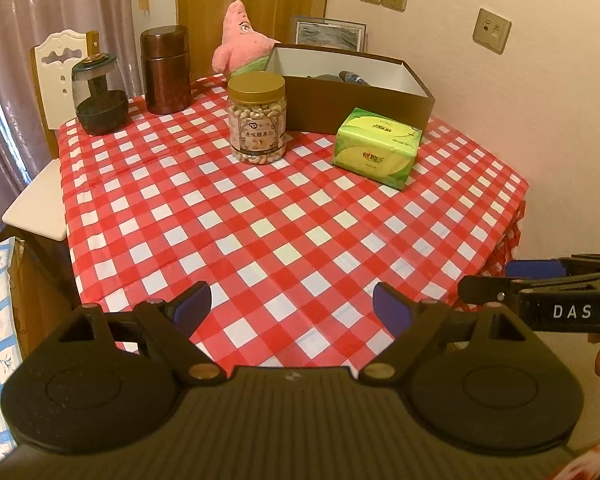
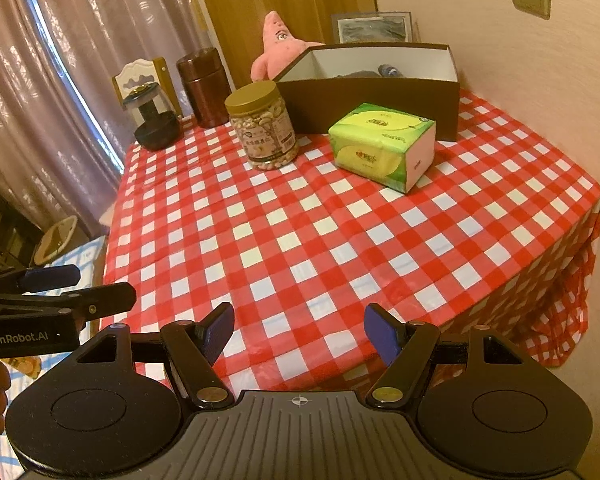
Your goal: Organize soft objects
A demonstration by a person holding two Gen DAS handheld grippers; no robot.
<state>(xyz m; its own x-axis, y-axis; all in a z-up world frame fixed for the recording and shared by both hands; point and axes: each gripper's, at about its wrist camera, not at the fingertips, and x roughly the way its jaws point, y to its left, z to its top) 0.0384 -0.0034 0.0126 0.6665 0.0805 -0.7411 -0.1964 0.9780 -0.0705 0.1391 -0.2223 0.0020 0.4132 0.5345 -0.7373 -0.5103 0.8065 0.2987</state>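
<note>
A pink starfish plush (image 1: 240,40) (image 2: 278,46) sits upright at the far edge of the table, behind the brown box (image 1: 352,108) (image 2: 364,102). A green soft tissue pack (image 1: 376,148) (image 2: 380,144) lies in front of that box. The box is open and white inside, with dark items at its bottom. My left gripper (image 1: 292,308) hangs open over the near table edge, nothing between its blue pads. My right gripper (image 2: 300,330) is open and empty too, beside the left one, whose fingers (image 2: 52,276) show at the left.
A jar of cashews (image 1: 257,118) (image 2: 266,126) stands left of the box. A brown canister (image 1: 166,70) (image 2: 204,88) and a dark grinder (image 1: 98,94) (image 2: 154,118) stand at the far left corner. A white chair (image 1: 56,64) is behind them. The red checked tablecloth (image 1: 260,220) covers the table.
</note>
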